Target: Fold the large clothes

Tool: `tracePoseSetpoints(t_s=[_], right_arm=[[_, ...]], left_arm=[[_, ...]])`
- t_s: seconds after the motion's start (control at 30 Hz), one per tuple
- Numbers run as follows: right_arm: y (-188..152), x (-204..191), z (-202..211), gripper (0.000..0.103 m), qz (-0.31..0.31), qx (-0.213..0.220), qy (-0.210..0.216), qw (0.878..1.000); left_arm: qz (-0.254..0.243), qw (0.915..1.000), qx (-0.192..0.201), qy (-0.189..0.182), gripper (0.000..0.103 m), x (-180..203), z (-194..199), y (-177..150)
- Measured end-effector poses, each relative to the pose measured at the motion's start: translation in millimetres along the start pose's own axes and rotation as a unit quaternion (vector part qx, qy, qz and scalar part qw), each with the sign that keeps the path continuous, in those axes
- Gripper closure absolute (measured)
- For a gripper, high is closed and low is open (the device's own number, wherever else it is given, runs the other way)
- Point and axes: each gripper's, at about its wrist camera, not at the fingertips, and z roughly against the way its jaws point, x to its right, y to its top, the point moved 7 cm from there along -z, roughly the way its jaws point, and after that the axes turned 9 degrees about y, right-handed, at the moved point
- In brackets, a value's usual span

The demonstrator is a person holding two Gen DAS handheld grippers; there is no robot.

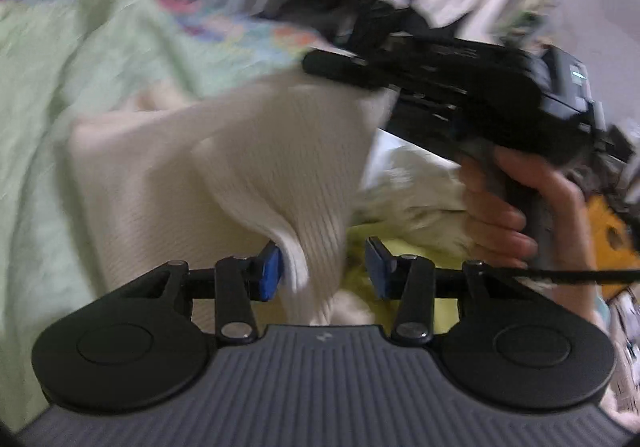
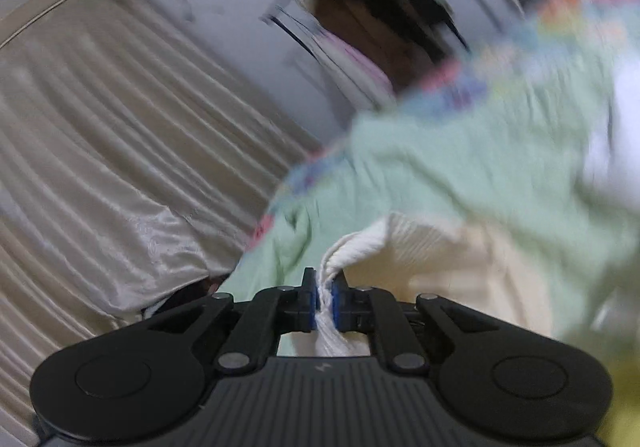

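Sweater pinched between right fingers, draped beside spread left fingers.

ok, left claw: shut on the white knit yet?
No, open. The left claw has its blue pads apart; the white knit hangs between them, touching only the left pad.

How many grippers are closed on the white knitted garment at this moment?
1. The right gripper has its jaws shut on a bunched edge of the white knitted garment. The left gripper has its jaws open; the cloth hangs between them, not clamped.
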Motion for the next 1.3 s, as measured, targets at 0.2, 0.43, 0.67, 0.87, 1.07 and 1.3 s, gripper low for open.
tracePoseSetpoints(t_s=[0.2, 0.43, 0.67, 0.87, 1.07, 1.3], right_arm=[[-42, 83, -1, 0.07, -0.033, -0.094, -0.236, 0.967], [-67, 62, 29, 0.044, -0.05, -0.066, -0.195, 0.977], [-104, 42, 2, 0.054, 0.0, -0.145, -0.196, 0.97], [-115, 16, 19, 0.097, 0.072, -0.098, -0.258, 0.958], [-154, 22, 74, 0.072, 0.005, -0.104, -0.294, 0.95], [-196, 19, 116, 0.036, -0.17, -0.04, -0.217, 0.96]], left_arm=[[-0.011, 0.9956, -0.085, 0.038, 0.05, 2, -37, -34], [0.063, 0.9962, -0.05, 0.035, 0.027, -37, 6, -36], [0.111, 0.9909, -0.043, 0.062, 0.019, -72, 31, -47], [0.157, 0.9838, -0.05, 0.072, 0.018, -100, 40, -53], [0.168, 0.9816, -0.07, 0.056, 0.017, -97, 35, -60], [0.191, 0.9754, -0.103, 0.037, 0.007, -78, 31, -70]])
